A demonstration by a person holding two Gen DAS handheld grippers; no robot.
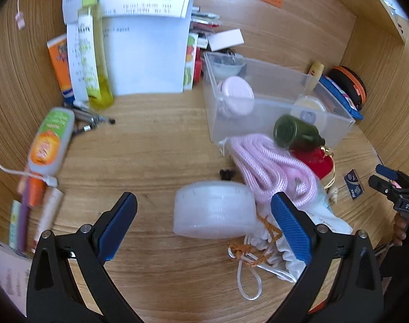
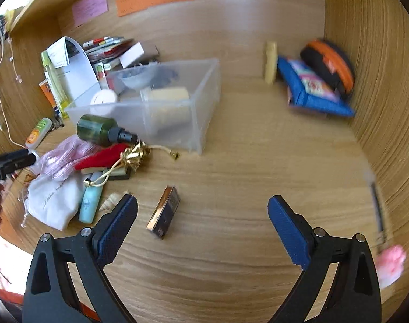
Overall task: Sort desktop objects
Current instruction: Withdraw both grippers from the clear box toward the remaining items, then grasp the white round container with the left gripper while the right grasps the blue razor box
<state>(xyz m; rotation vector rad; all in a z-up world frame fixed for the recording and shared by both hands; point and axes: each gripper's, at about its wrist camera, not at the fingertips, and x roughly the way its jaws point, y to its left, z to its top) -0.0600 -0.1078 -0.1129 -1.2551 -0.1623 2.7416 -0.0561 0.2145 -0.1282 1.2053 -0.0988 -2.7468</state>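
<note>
My left gripper is open, its blue pads either side of a round translucent white container lying on the wooden desk, not touching it. A clear plastic bin behind it holds a pink jar and a cream jar. A pink cord bundle, dark green bottle, red pouch and white drawstring bag lie beside the container. My right gripper is open and empty above bare desk, a small dark box just left of centre. The bin shows there too.
At the left stand a yellow-green spray bottle, papers, an orange tube and a wipes pack. A blue pouch and orange-black case lean in the right corner. Wooden walls close in behind and right. A pink paw pen lies far right.
</note>
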